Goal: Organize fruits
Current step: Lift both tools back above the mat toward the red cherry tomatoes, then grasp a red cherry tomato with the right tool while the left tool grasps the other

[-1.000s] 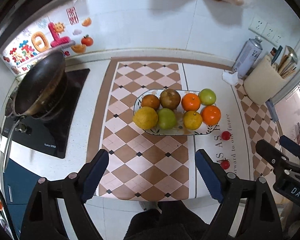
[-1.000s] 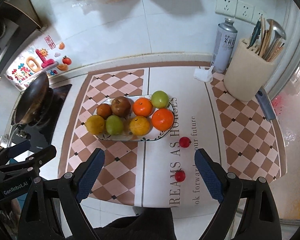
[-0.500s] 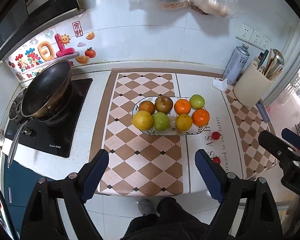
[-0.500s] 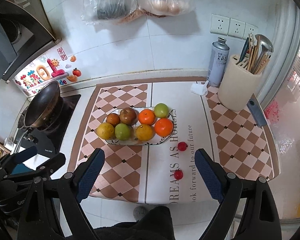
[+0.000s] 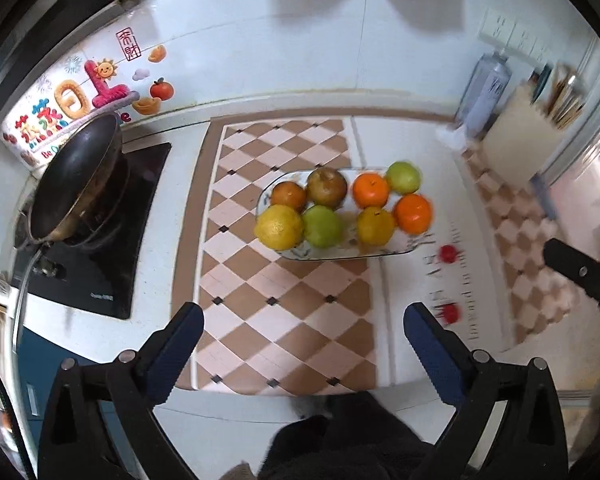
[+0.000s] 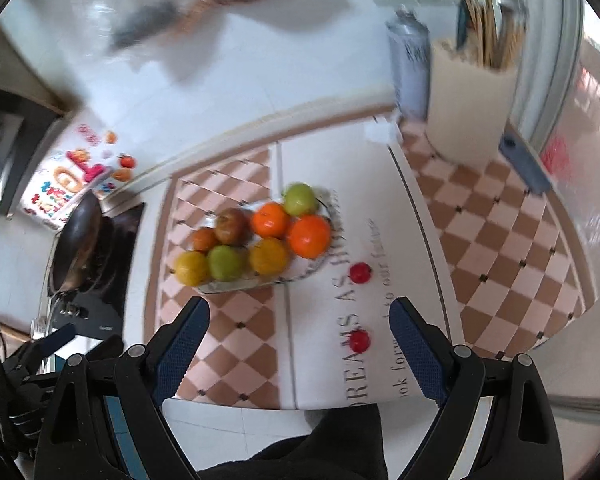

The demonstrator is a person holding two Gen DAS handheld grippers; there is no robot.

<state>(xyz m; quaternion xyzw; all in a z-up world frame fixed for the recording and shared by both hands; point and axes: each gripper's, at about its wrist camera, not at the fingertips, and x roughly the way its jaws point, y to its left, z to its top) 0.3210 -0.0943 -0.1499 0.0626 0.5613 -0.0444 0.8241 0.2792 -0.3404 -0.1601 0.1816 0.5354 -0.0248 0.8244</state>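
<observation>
A glass plate (image 5: 396, 249) (image 6: 300, 276) on the counter mat holds several fruits: oranges, green apples, yellow citrus and a brown pear. Two small red fruits lie on the mat to its right, one near the plate (image 5: 446, 253) (image 6: 360, 272) and one closer to me (image 5: 449, 313) (image 6: 359, 340). My left gripper (image 5: 300, 334) is open and empty above the mat's front. My right gripper (image 6: 298, 326) is open and empty, with the nearer red fruit between its fingers in the view; its finger (image 5: 580, 274) shows at the right of the left wrist view.
A black wok (image 5: 74, 188) (image 6: 76, 248) sits on the stove at the left. A spray can (image 5: 486, 92) (image 6: 410, 68) and a cream utensil holder (image 5: 516, 148) (image 6: 468, 116) stand at the back right. The counter's front edge is just below both grippers.
Both grippers have dropped down and closer to the counter after a rise. The right view has tilted and swung toward the red fruits. Both stay open; the fruits have not moved.
</observation>
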